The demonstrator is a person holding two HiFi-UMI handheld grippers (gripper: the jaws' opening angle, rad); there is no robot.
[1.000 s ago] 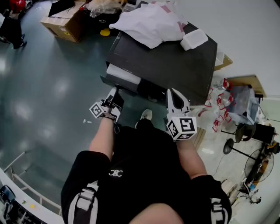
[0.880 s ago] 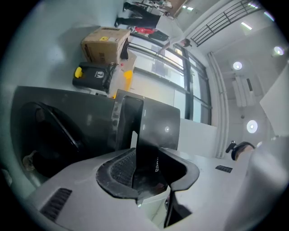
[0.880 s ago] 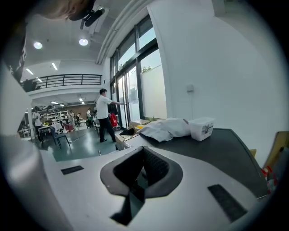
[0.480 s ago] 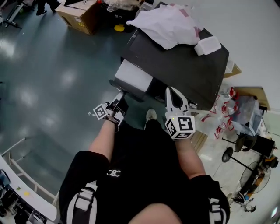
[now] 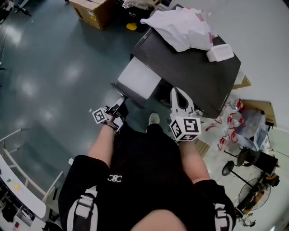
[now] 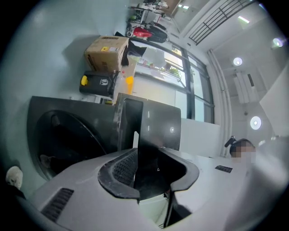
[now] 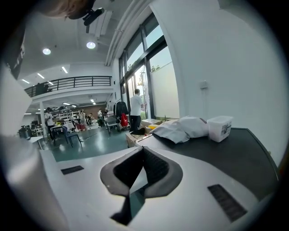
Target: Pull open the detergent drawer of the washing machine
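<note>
The dark grey washing machine [image 5: 189,74] stands ahead of me, its detergent drawer [image 5: 137,81] pulled well out at the left front corner, the white top showing. My left gripper [image 5: 120,105] is shut on the drawer's dark front panel [image 6: 156,124], which stands between the two pads [image 6: 124,167]. Below it, the round door [image 6: 63,144] shows in the left gripper view. My right gripper [image 5: 177,92] hovers at the machine's front edge, shut with nothing in it; in the right gripper view its gripper tips [image 7: 143,149] meet above the machine's top [image 7: 235,153].
A white crumpled cloth [image 5: 185,27] and a small white tub [image 5: 220,52] lie on the machine's top. A cardboard box [image 5: 92,9] stands on the floor beyond. Bags and stands [image 5: 244,122] crowd the right side. My shoe [image 5: 154,119] is under the drawer.
The drawer has slid further out of the machine, drawn by the left gripper, which stays clamped on its front. The right gripper has hardly shifted.
</note>
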